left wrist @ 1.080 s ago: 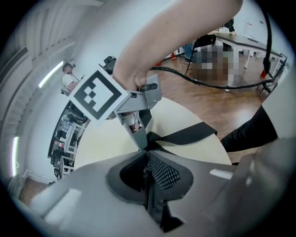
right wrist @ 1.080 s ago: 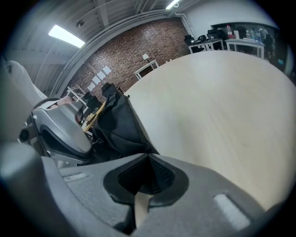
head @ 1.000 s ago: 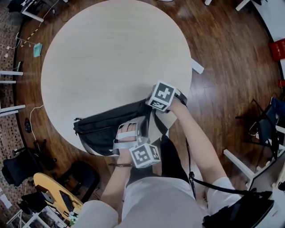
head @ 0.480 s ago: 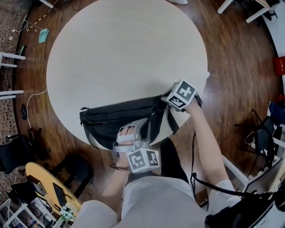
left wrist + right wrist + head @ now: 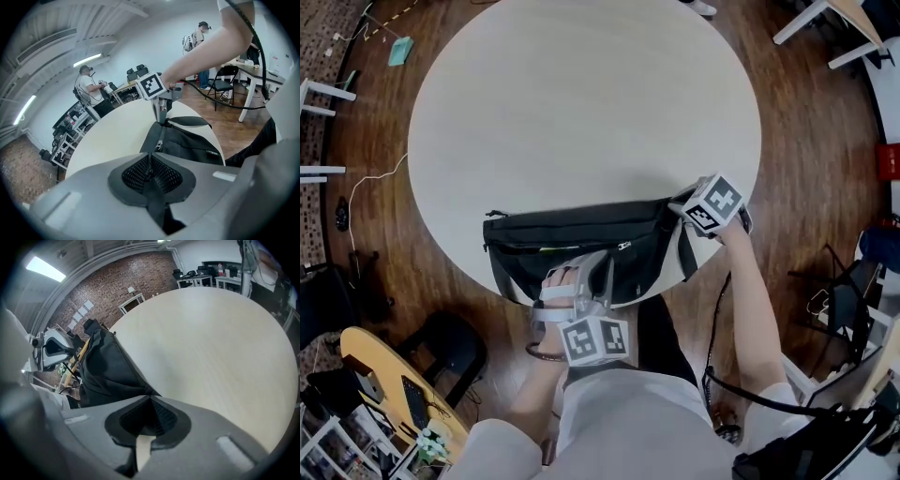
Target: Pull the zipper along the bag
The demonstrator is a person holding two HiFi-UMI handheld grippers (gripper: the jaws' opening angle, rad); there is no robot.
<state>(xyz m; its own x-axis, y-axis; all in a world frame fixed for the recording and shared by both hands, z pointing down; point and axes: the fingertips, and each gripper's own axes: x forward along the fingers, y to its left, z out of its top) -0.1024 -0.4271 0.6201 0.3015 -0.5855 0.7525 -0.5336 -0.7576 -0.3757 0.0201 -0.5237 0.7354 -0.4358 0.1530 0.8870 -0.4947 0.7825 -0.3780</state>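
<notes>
Left tool (image 5: pixel 149 164) pinches bag (image 5: pixel 572 239) fabric, seemingly — round table (image 5: pixel 581 112), wood floor (image 5: pixel 825 216).

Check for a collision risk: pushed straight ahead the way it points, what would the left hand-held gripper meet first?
Likely the black bag, near its zipper pull; the right hand-held gripper holding the bag's far end lies beyond, though depth is unclear.

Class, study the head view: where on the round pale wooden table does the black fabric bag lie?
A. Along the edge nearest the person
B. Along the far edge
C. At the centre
A: the black fabric bag stretches along the near rim of the round pale wooden table, leaving its centre and far side bare.
</notes>
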